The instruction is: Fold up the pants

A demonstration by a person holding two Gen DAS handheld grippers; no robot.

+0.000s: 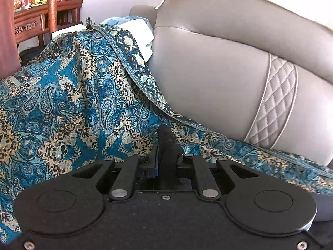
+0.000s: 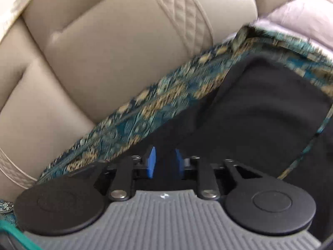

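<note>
Beige leather of the sofa backrest [image 1: 218, 73] fills the upper right of the left view, with a teal paisley throw [image 1: 62, 93] spread at left. The black fabric pants [image 2: 260, 108] lie on that throw at centre right of the right view. A lifting step appears in hand: the left gripper [image 1: 166, 145] is clamped on a black fold. The right gripper [image 2: 164, 162] stands partly open, dark cloth between its blue pads [image 2: 152, 162]; whether they press it cannot be told. A firm regrasp is judged necessary next.
</note>
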